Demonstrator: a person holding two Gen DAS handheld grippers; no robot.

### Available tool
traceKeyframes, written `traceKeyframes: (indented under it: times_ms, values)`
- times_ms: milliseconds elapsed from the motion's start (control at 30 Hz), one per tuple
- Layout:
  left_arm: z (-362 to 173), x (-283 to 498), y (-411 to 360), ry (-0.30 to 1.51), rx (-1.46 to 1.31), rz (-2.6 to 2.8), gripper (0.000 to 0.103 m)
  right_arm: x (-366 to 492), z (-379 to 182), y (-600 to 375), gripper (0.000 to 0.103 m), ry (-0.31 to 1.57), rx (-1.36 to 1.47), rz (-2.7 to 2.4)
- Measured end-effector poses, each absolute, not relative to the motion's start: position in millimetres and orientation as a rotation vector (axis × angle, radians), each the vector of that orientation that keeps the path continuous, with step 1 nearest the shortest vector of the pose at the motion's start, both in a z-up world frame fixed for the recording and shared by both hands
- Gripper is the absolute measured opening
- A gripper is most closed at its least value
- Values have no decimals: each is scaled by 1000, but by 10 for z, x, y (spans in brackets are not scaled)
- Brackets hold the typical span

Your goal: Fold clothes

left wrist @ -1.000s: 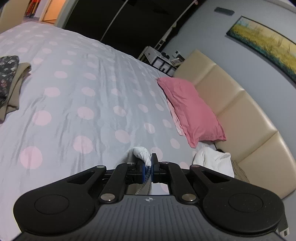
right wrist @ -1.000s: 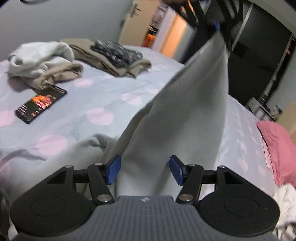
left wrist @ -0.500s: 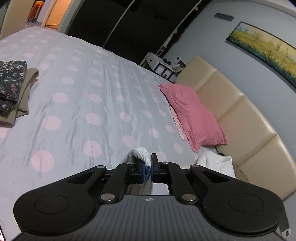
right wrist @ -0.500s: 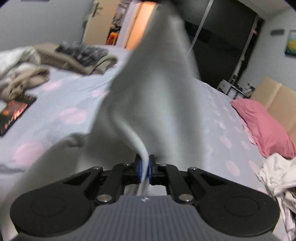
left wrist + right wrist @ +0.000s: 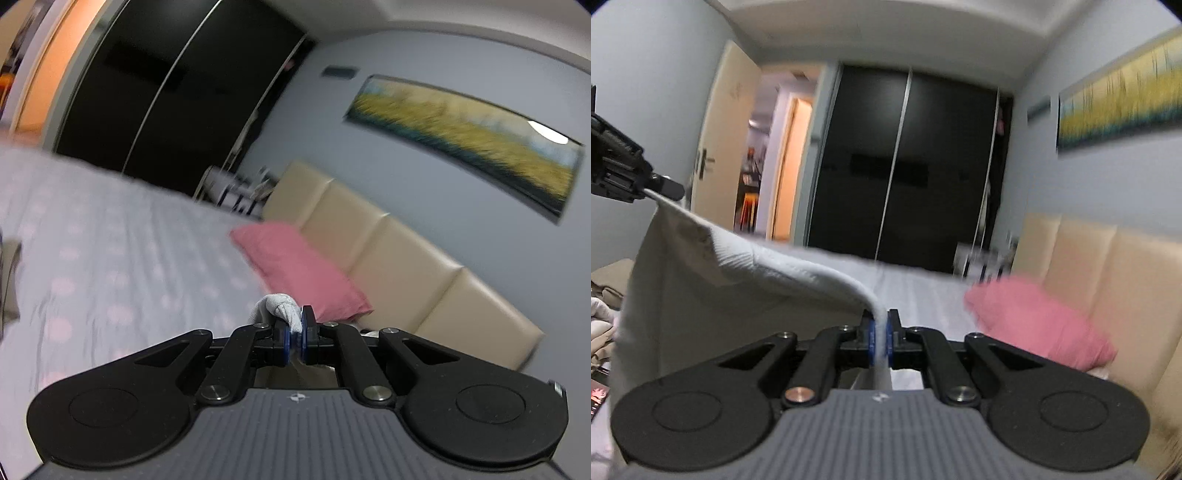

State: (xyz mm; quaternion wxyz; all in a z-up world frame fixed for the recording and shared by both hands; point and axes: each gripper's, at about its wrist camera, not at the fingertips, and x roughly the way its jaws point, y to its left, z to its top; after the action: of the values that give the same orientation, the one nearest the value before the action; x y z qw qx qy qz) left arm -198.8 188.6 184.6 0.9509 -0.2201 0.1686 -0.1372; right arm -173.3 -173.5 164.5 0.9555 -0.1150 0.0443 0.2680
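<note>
A light grey garment [image 5: 713,280] hangs in the air above a bed [image 5: 110,236], stretched between two hand-held grippers. In the right wrist view, the right gripper [image 5: 881,334] has its blue-padded fingers closed tight on a bunched edge of the cloth, which passes up between the pads and then curves away to the left as a ribbed hem. That hem rises to the upper left, where the left gripper [image 5: 661,190] shows as a dark mechanism at the picture's edge, pinching the far corner of the cloth. Below the hem the fabric drops as a broad, smooth sheet that covers much of the left side of the view. In the left wrist view, the left gripper [image 5: 294,334] is likewise clamped shut, with a small wad of the grey cloth [image 5: 279,308] poking out just past its pads. The bed is covered with a pale lilac sheet with faint pink dots. A pink pillow [image 5: 295,273] lies near the head of the bed, against a beige padded headboard [image 5: 399,266]. On the grey wall above hangs a long painting [image 5: 465,136] in yellow and teal. A black wardrobe [image 5: 908,166] with sliding doors stands across the room, and an open door [image 5: 720,147] beside it shows a lit hallway. Both views are motion-blurred. A heap of beige and white clothes [image 5: 602,314] lies at the far left edge of the bed.
</note>
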Motion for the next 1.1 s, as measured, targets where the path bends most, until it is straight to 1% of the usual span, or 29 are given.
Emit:
traceKeyframes:
  times_ms: [200, 300, 467, 567, 700, 800, 900, 1100]
  values:
    - [2557, -2834, 1740, 139, -426, -334, 4, -2212, 2348, -2052, 7, -103, -238, 644]
    - [2873, -3242, 1647, 66, -397, -362, 4, -2488, 2691, -2225, 7, -186, -240, 699]
    - [3185, -3670, 1497, -20, -354, -372, 4, -2877, 3155, -2543, 7, -275, -248, 809]
    - [3290, -3732, 1413, -42, -333, -378, 4, -2990, 3284, -2653, 7, -314, -260, 831]
    - [3283, -3412, 1397, 6, -350, -365, 4, -2949, 3349, -2677, 7, -335, -284, 812]
    - [3187, -3054, 1503, 58, -378, -336, 4, -2675, 3302, -2539, 7, -289, -311, 803]
    - [2952, -2437, 1691, 146, -410, -267, 4, -2228, 3157, -2301, 7, -226, -362, 787]
    - [2399, -1056, 2095, 343, -467, -105, 4, -1001, 2745, -1616, 7, -84, -452, 746]
